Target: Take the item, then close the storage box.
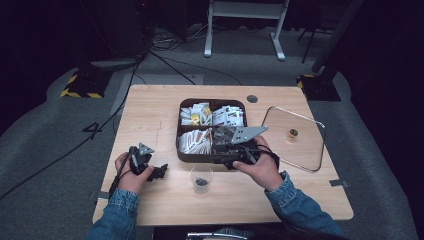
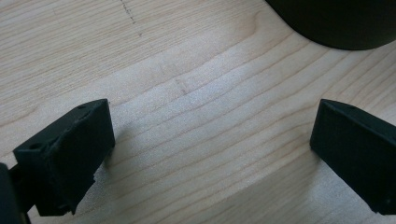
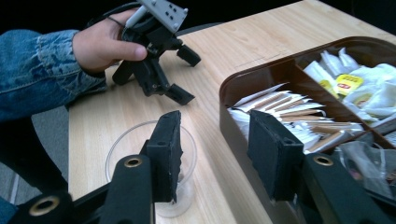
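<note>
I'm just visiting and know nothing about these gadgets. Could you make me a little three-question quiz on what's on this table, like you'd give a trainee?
1. True or false: the right gripper has something clamped between its jaws.
2. What stands on the table between the two hands: A) a clear cup, B) a bottle, C) a plate?
3. Where does the clear lid lie relative to the brown compartment box?

Key
1. False: the jaws stand apart with nothing between them.
2. A, with something small and dark at its bottom.
3. Flat on the table to the box's right in the high view.
</note>
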`<state>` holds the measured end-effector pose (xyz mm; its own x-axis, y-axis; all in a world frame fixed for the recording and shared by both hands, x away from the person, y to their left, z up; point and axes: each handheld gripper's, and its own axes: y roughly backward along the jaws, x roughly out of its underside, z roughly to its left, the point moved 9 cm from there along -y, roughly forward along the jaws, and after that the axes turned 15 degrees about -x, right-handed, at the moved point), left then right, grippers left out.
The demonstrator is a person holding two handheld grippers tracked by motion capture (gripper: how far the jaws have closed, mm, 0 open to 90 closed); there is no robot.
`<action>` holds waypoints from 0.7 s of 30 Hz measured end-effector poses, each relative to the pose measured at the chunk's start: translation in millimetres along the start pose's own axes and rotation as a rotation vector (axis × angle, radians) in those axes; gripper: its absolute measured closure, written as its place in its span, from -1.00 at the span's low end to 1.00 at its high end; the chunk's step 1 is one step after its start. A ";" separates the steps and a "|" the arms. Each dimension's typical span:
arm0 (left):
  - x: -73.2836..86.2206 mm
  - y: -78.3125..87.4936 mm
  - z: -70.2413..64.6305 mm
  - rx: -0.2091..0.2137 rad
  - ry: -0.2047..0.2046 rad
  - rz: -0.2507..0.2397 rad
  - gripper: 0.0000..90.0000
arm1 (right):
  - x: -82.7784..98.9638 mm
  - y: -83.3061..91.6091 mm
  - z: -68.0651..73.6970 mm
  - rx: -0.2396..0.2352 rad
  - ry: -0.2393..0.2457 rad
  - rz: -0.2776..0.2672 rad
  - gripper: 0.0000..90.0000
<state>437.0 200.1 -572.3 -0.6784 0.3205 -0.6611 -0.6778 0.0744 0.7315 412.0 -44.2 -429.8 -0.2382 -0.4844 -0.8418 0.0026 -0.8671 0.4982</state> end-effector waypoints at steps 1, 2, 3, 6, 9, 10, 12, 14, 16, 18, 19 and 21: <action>0.0 0.0 0.1 -0.001 0.000 0.000 -1.00 | -0.5 1.7 -1.0 0.002 0.000 -0.004 0.22; -0.1 -0.1 0.2 -0.002 -0.001 -0.001 -1.00 | -1.1 3.7 -2.0 0.005 -0.003 -0.010 0.21; 0.0 -0.1 0.0 -0.001 0.001 -0.001 -1.00 | -1.5 6.3 -3.4 0.011 -0.005 -0.015 0.20; -0.1 -0.1 0.0 -0.003 0.003 -0.003 -1.00 | -3.5 17.7 -11.6 0.043 -0.005 -0.034 0.16; -0.1 -0.2 0.4 -0.004 0.003 -0.002 -0.99 | -5.3 32.3 -22.1 0.079 -0.023 -0.067 0.15; -0.1 -0.2 0.5 -0.004 0.003 -0.002 -0.99 | -5.4 37.1 -25.7 0.087 -0.033 -0.078 0.15; 0.0 -0.1 0.5 -0.003 0.003 -0.003 -0.99 | -5.9 47.8 -34.1 0.115 -0.047 -0.099 0.14; 0.2 0.1 0.4 -0.001 0.003 -0.002 -0.99 | -7.3 57.1 -40.7 0.139 -0.054 -0.115 0.14; 0.2 0.1 0.5 0.000 0.002 -0.003 -0.99 | -8.7 67.2 -48.0 0.169 -0.062 -0.133 0.13; 0.3 0.1 0.4 -0.001 0.001 -0.002 -0.99 | -7.7 76.4 -55.1 0.200 -0.068 -0.145 0.12; 0.3 0.1 0.4 -0.001 0.001 -0.002 -0.99 | -5.7 80.3 -59.3 0.215 -0.074 -0.146 0.12; 0.2 0.1 0.5 -0.002 0.001 -0.003 -1.00 | -0.8 88.2 -68.6 0.242 -0.096 -0.151 0.12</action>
<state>437.0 200.7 -572.4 -0.6767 0.3195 -0.6633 -0.6803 0.0731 0.7293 479.0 -128.4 -399.4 -0.3091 -0.3287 -0.8924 -0.2682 -0.8701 0.4134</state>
